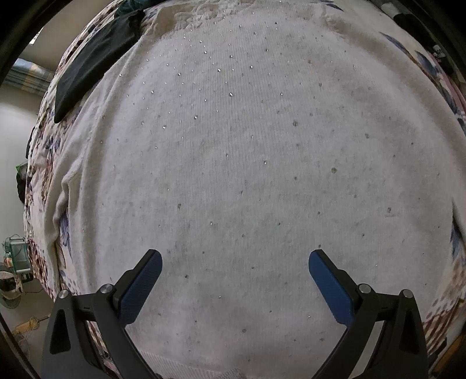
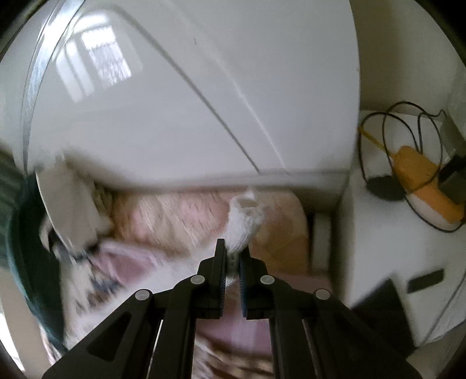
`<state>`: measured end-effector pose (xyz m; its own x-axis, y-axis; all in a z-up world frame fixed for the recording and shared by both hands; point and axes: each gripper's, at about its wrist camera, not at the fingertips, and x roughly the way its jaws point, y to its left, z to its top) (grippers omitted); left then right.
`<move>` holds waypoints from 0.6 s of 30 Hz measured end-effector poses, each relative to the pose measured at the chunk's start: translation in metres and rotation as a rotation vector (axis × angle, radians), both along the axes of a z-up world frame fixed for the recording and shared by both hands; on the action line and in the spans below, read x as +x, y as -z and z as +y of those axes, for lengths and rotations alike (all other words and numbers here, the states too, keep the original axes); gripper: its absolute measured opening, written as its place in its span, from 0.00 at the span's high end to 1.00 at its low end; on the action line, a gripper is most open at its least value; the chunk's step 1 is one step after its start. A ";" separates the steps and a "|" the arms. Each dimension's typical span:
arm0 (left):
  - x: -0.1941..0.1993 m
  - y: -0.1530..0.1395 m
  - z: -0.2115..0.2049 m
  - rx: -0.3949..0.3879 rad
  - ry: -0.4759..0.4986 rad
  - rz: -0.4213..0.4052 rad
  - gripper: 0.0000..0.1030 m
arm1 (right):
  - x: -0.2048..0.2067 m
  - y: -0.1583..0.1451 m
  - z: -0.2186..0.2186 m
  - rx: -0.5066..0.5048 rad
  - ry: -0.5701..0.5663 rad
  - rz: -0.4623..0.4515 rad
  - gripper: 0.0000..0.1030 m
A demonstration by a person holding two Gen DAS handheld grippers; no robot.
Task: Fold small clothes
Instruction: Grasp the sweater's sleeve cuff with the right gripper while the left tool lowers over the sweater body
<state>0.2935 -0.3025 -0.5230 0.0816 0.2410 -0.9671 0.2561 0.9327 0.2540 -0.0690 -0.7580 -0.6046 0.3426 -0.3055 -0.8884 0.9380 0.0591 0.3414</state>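
White knit sweater (image 1: 247, 175) flat on floral bedspread (image 1: 43, 180), left gripper (image 1: 235, 261) spread above it, right gripper (image 2: 232, 253) pinching white fabric (image 2: 243, 224).

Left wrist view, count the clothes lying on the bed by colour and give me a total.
White knit sweater with sparkly studs: 1
Black garment: 1
Dark teal garment, only an edge showing: 1
Total: 3
All lie on the floral bedspread.

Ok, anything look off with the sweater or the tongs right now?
The white sweater lies mostly flat but is covered in small fuzz pills, and its left edge is rumpled. The right tongs pinch only a thin tuft of white fabric.
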 end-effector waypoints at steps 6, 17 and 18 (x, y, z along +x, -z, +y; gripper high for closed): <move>0.000 0.012 -0.001 0.019 0.003 0.018 0.00 | -0.038 0.066 0.010 0.299 0.096 -0.046 0.47; 0.011 0.019 0.008 0.004 -0.003 -0.020 0.00 | -0.044 0.071 -0.003 0.219 0.363 -0.156 0.93; 0.012 0.019 0.010 0.000 -0.005 -0.028 0.00 | -0.035 0.056 -0.006 0.172 0.335 -0.141 0.93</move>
